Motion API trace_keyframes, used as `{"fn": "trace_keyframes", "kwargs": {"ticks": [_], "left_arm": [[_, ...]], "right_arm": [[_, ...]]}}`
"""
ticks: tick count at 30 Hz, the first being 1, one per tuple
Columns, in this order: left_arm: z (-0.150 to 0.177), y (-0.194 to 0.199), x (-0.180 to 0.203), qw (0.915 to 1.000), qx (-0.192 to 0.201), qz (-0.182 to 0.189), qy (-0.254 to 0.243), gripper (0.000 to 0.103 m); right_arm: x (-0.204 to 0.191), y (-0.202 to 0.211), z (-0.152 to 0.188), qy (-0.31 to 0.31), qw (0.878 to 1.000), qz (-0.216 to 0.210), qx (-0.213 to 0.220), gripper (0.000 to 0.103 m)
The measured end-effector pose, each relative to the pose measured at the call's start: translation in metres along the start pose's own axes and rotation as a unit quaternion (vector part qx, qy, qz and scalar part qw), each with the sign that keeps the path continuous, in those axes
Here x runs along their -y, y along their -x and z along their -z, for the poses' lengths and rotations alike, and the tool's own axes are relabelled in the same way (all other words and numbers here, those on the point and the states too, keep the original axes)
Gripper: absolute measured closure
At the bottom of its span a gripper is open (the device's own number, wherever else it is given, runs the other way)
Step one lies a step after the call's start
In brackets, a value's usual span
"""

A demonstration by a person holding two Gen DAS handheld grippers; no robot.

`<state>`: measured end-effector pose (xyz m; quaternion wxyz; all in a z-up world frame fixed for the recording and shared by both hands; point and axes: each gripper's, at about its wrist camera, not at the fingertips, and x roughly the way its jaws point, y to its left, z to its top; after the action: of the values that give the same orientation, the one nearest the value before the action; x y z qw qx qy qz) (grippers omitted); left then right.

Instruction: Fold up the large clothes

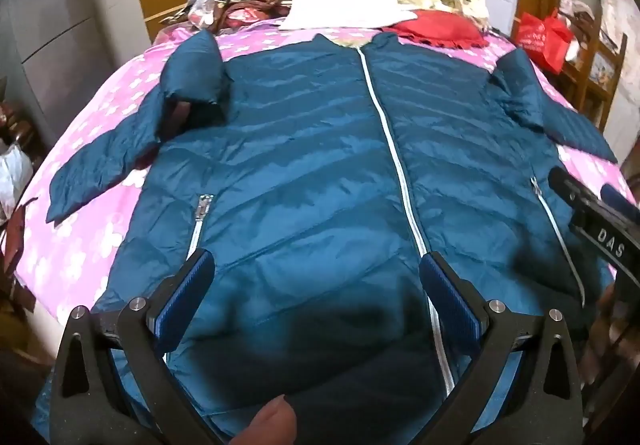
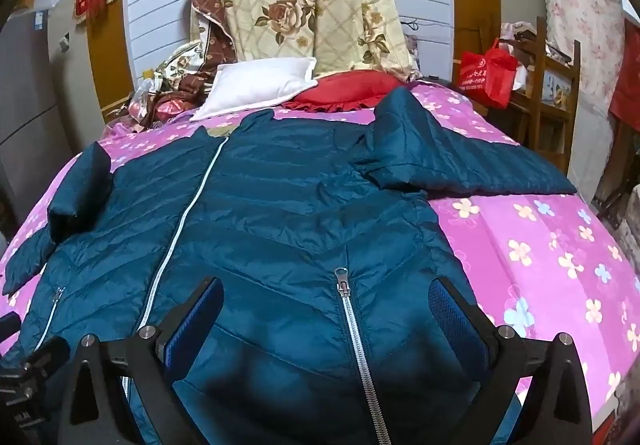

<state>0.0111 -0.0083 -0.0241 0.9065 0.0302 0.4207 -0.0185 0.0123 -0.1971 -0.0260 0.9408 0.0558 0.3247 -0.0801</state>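
A large teal quilted jacket [image 1: 312, 149] lies front-up on the pink flowered bed, its white centre zip closed and both sleeves spread out to the sides. It also shows in the right wrist view [image 2: 280, 213]. My left gripper [image 1: 316, 265] is open and empty, hovering above the jacket's lower left front panel beside the centre zip. My right gripper [image 2: 326, 297] is open and empty above the lower right panel, its fingers either side of the pocket zip [image 2: 348, 309]. The right gripper's body shows in the left wrist view at the right edge [image 1: 596, 217].
The bed's pink flowered cover [image 2: 532, 253] extends right of the jacket. A white pillow [image 2: 260, 85], a red cushion [image 2: 352, 89] and a floral quilt [image 2: 304, 5] pile at the headboard. A red bag [image 2: 486, 75] sits on a wooden shelf at right.
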Motion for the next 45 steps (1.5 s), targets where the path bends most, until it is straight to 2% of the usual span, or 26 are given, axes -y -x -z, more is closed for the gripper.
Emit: {"fn": "trace_keyframes", "kwargs": {"ticks": [7,19,22,27,30,31,33,34,36,37,38,45], "left_arm": [[0.003,-0.007,0.004,0.9993,-0.034,0.013,-0.008,0.0],[0.007,-0.014,-0.006,0.9985,-0.038,0.034,0.02,0.0],[0.005,-0.018,-0.009,0.9988,-0.037,0.02,0.024,0.0],[0.001,-0.016,-0.016,0.999,-0.028,0.013,0.033,0.0],[0.0,-0.015,-0.018,0.999,-0.024,0.005,0.037,0.0],[0.0,-0.014,-0.018,0.9992,-0.021,0.0,0.035,0.0],[-0.001,-0.014,-0.016,0.9994,-0.015,-0.015,0.027,0.0],[-0.001,-0.013,-0.015,0.9995,-0.011,-0.019,0.024,0.0],[-0.001,-0.011,-0.016,0.9996,0.003,-0.019,0.022,0.0],[-0.002,-0.009,-0.016,0.9995,0.01,-0.018,0.023,0.0],[-0.002,-0.008,-0.017,0.9995,0.015,-0.016,0.024,0.0],[-0.007,-0.006,-0.023,0.9993,0.003,0.015,0.034,0.0]], "right_arm": [[0.0,0.0,0.0,-0.002,1.0,0.0,-0.002,0.001],[-0.001,-0.002,0.0,0.0,1.0,-0.001,0.001,0.001],[0.001,0.002,-0.004,-0.002,1.0,-0.005,0.002,0.001],[-0.004,0.003,0.003,-0.006,1.0,-0.025,0.015,0.001],[-0.003,0.011,0.001,-0.013,0.998,-0.055,0.041,0.001],[-0.001,0.016,-0.003,-0.028,0.993,-0.08,0.076,0.001],[-0.004,0.02,-0.003,-0.026,0.991,-0.099,0.09,0.001],[-0.007,0.02,-0.003,-0.009,0.992,-0.092,0.084,0.001],[-0.012,0.016,-0.003,0.003,0.995,-0.089,0.046,0.001],[-0.012,0.014,-0.003,-0.002,0.996,-0.091,0.022,0.001],[-0.013,0.014,-0.003,-0.002,0.996,-0.091,0.017,0.001],[-0.012,0.011,-0.002,0.004,0.996,-0.079,0.03,0.001]]}}
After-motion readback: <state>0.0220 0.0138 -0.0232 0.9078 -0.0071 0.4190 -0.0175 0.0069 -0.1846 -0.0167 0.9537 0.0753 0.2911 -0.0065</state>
